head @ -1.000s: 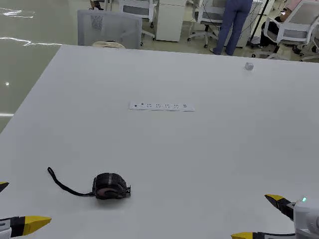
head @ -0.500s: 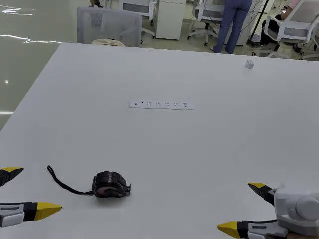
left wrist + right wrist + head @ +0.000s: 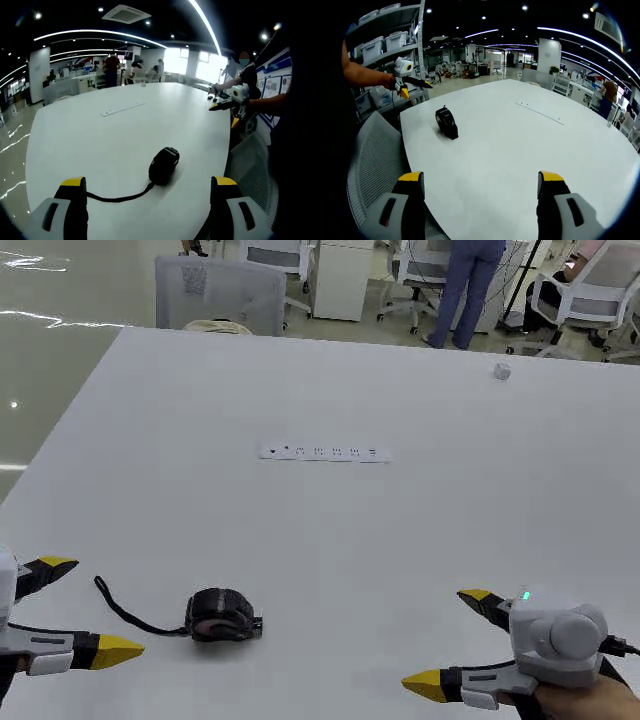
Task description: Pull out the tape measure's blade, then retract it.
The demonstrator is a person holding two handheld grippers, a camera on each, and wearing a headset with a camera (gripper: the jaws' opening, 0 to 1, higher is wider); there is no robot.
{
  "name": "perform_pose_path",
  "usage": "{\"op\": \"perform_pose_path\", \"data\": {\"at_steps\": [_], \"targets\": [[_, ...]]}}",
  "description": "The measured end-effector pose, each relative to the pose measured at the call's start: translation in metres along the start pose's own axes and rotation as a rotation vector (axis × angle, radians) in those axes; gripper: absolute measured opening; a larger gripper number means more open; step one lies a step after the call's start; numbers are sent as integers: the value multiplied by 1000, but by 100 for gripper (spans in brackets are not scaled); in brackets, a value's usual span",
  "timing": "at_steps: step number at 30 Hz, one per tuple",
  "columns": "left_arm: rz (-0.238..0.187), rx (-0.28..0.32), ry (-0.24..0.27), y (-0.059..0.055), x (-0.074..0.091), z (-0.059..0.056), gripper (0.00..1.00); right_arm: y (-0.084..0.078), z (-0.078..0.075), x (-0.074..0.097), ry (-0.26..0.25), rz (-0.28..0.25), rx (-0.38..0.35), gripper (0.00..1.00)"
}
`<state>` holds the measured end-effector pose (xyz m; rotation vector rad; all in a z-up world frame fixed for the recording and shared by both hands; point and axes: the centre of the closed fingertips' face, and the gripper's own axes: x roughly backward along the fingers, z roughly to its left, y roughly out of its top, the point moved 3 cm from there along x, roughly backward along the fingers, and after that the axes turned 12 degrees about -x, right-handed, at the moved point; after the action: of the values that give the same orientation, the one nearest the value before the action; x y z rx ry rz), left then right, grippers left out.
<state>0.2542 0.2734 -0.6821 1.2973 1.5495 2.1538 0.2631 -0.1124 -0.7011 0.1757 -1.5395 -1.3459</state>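
Black tape measure (image 3: 222, 614) lies on the white tabletop (image 3: 360, 540) between left gripper (image 3: 92, 606) and right gripper (image 3: 444, 638), both with jaws apart

An open-plan office: a big white worktop (image 3: 400, 540) with an inset socket strip (image 3: 325, 453), swivel chairs (image 3: 598, 290), shelving with plastic bins (image 3: 380, 39) and ceiling strip lights (image 3: 100, 33).

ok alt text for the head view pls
A black tape measure with a wrist cord lies on a white table, blade retracted, between the open left gripper and open right gripper; neither touches it.
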Motion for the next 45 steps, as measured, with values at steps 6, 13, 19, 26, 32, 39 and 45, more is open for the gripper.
{"op": "perform_pose_path", "data": {"at_steps": [6, 13, 19, 26, 32, 39, 45], "targets": [[12, -21, -34, 4, -11, -5, 100, 9, 5, -13, 26, -4, 19, 95], [14, -61, -78, 12, -23, -7, 99, 16, 13, -29, 61, 9, 55, 93], [17, -139, -130, 18, -33, -9, 96, 20, 19, -41, 88, 30, 90, 92], [55, -214, -181, 26, -44, -4, 96, 32, 18, -52, 114, 49, 136, 92], [100, -261, -223, 29, -54, -2, 94, 42, 24, -62, 142, 59, 172, 92], [135, -334, -278, 34, -71, -8, 92, 51, 35, -81, 192, 83, 222, 91], [183, -398, -342, 35, -84, -16, 92, 60, 45, -100, 238, 109, 274, 90]]}}
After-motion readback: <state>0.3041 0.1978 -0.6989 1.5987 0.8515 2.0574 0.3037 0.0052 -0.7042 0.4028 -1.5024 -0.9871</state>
